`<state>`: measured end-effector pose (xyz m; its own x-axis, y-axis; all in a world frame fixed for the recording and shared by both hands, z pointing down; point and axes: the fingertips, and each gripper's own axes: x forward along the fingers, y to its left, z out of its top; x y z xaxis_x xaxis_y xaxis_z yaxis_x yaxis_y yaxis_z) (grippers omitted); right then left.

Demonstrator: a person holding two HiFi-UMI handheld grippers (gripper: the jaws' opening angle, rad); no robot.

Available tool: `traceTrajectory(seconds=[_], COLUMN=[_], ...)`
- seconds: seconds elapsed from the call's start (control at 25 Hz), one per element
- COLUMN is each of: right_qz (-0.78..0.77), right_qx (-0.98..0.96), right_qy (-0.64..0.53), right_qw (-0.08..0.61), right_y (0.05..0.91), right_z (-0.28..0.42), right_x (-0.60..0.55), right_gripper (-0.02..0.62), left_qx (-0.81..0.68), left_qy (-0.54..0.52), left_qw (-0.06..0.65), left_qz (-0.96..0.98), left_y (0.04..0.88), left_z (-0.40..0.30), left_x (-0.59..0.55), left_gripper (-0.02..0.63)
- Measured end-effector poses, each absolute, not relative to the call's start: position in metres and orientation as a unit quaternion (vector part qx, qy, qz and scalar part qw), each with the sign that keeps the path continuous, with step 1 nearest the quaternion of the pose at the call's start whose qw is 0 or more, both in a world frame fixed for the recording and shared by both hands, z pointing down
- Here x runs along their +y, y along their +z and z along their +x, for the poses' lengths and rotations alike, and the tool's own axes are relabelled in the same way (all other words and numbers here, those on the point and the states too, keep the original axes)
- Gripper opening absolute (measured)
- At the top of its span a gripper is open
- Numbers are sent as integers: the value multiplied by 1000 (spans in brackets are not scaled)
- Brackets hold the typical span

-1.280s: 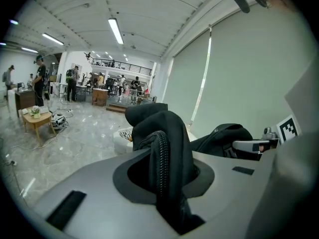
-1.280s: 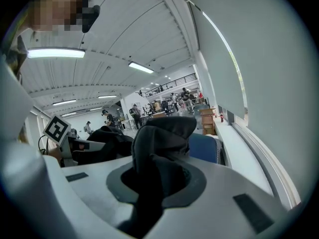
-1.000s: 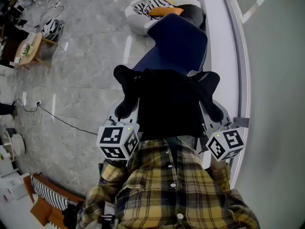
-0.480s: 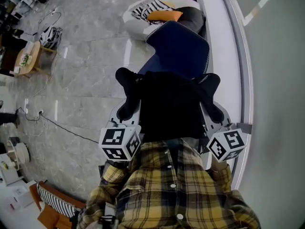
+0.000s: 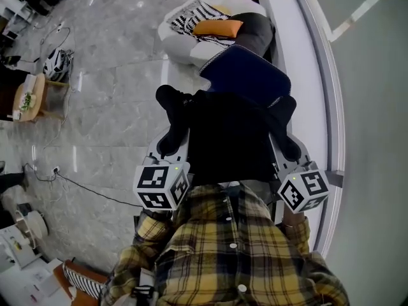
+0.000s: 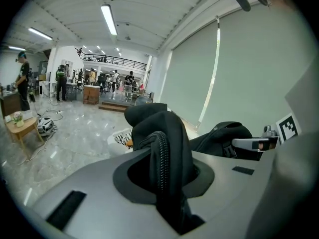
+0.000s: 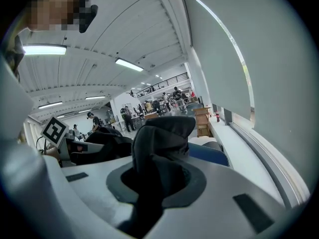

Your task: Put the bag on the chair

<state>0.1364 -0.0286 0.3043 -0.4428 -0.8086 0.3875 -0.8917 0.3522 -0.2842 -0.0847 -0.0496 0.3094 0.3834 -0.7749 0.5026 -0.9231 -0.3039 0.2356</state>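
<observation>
I hold a black bag up in front of me between both grippers. My left gripper is shut on its left strap, a black ribbed band that runs through the jaws of that gripper. On the other side my right gripper is shut on a fold of the bag's fabric, which fills that gripper. The blue chair stands just beyond the bag, its seat partly hidden under it. It also shows as a blue edge past the right jaws.
Behind the chair lies a white beanbag with a striped cloth and an orange cushion. A white window ledge runs along the right. At far left stand a small wooden table and a helmet; a cable crosses the floor.
Both grippers have carried the bag forward towards the blue chair. The bag now overlaps more of the chair's seat, and the beanbag sits closer in view.
</observation>
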Motion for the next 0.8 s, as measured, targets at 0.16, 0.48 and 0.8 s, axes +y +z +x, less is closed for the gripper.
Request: traceTrajectory(seconds=[0.16,0.48,0.8], right_qz=[532,563,566], right_qx=[-808,-779,-772], right_qy=[234,254,266], right_qw=[94,106,113], right_y=[308,324,331], right_z=[120,117,129], right_x=[-58,-84,-83], right_gripper=[67,67,67], left_qx=[-521,-486,-474], left_qy=[157,181,197], left_qw=[252,269,276], left_qz=[800,812,812], left_y=[315,335,346], left_z=[-100,-100,-88], left_x=[-86,-129,-129], left_gripper=[81,81,81])
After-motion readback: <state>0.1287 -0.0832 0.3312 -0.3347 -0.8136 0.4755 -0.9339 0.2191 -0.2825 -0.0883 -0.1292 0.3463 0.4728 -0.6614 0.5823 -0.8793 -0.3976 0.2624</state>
